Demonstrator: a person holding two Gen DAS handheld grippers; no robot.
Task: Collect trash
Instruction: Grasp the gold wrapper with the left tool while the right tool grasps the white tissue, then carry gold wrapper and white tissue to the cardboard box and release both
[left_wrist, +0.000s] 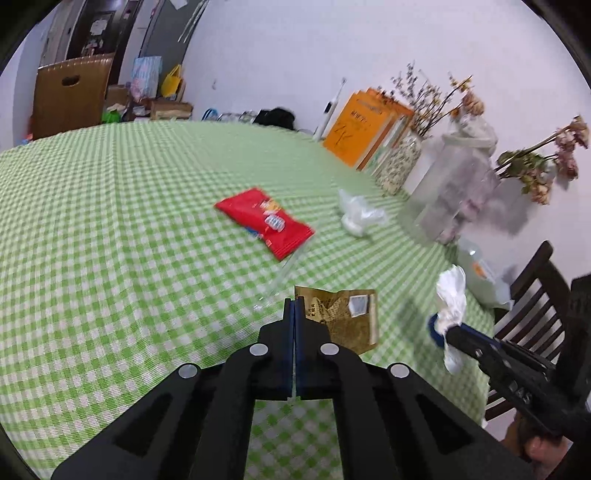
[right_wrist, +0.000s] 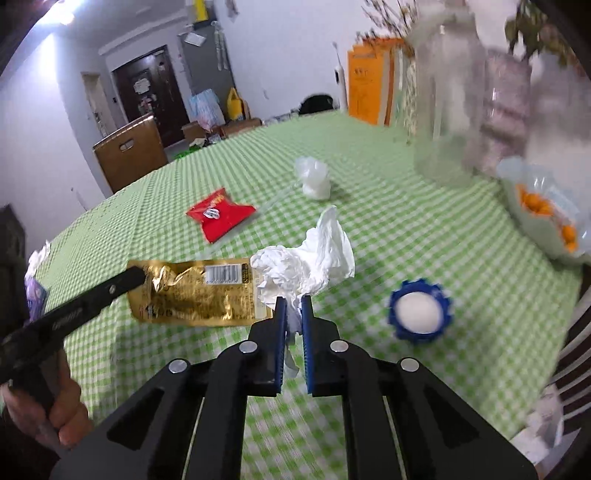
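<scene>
Trash lies scattered on the green checked tablecloth (left_wrist: 110, 221): a red snack packet (left_wrist: 264, 221), then a clear plastic wad (left_wrist: 356, 214) beyond it. The left gripper (left_wrist: 294, 306) pinches the gold wrapper (left_wrist: 343, 317) at its edge, while the right gripper (right_wrist: 291, 302) clamps a crumpled white tissue (right_wrist: 306, 262), beside a blue cap (right_wrist: 419, 314).
</scene>
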